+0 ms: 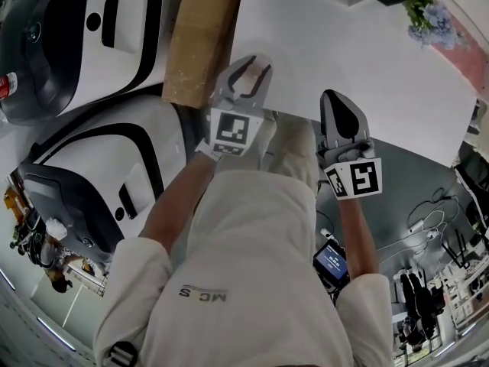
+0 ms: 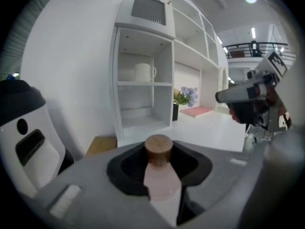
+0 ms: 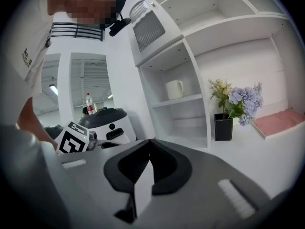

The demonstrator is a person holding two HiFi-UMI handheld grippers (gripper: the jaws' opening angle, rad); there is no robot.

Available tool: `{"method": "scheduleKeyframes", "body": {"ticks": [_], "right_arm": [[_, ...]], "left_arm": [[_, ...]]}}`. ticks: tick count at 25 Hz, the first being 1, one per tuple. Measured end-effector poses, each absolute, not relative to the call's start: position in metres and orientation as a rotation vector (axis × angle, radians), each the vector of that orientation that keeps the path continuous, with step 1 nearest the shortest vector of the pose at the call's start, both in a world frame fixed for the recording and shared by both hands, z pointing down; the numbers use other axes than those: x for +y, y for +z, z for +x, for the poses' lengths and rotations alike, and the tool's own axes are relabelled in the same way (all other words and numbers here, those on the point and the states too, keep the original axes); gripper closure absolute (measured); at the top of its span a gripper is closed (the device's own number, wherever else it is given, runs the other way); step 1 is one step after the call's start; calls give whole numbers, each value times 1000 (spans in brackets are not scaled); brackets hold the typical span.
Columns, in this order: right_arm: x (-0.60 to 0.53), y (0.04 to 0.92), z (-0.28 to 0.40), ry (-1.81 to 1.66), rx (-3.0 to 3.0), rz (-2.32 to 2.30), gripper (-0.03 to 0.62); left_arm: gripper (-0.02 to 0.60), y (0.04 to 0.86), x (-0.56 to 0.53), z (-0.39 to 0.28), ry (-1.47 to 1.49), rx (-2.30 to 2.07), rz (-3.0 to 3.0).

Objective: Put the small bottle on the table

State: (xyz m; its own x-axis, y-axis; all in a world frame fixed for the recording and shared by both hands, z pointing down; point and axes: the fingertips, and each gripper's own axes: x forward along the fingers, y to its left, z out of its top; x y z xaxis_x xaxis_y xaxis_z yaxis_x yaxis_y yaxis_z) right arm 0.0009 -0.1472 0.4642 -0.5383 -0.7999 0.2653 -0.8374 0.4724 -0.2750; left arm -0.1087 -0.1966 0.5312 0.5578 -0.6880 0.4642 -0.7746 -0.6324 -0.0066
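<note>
The small bottle (image 2: 159, 168) has a pale pink body and a round wooden cap. It stands upright between the jaws of my left gripper (image 2: 160, 175), which is shut on it. In the head view the left gripper (image 1: 248, 69) hovers over the near edge of the white table (image 1: 367, 67). My right gripper (image 1: 337, 99) is beside it on the right, also over the table edge. Its jaws meet at the tips with nothing between them (image 3: 150, 143). From the left gripper view the right gripper (image 2: 248, 95) shows at the right.
A white shelf unit (image 2: 143, 70) with a mug (image 2: 143, 72) stands at the table's far side. Purple flowers in a dark pot (image 3: 233, 104) and a pink mat (image 3: 281, 120) sit near it. White and black machines (image 1: 92, 37) and a brown board (image 1: 200, 37) flank the table's left.
</note>
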Motion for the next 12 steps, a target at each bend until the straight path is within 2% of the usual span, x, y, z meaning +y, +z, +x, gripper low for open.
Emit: {"method": "scheduleKeyframes", "body": {"ticks": [12], "right_arm": [[-158, 490, 1, 638, -2592, 1409, 594]], "left_arm": [[451, 579, -214, -107, 663, -1221, 2515]]}}
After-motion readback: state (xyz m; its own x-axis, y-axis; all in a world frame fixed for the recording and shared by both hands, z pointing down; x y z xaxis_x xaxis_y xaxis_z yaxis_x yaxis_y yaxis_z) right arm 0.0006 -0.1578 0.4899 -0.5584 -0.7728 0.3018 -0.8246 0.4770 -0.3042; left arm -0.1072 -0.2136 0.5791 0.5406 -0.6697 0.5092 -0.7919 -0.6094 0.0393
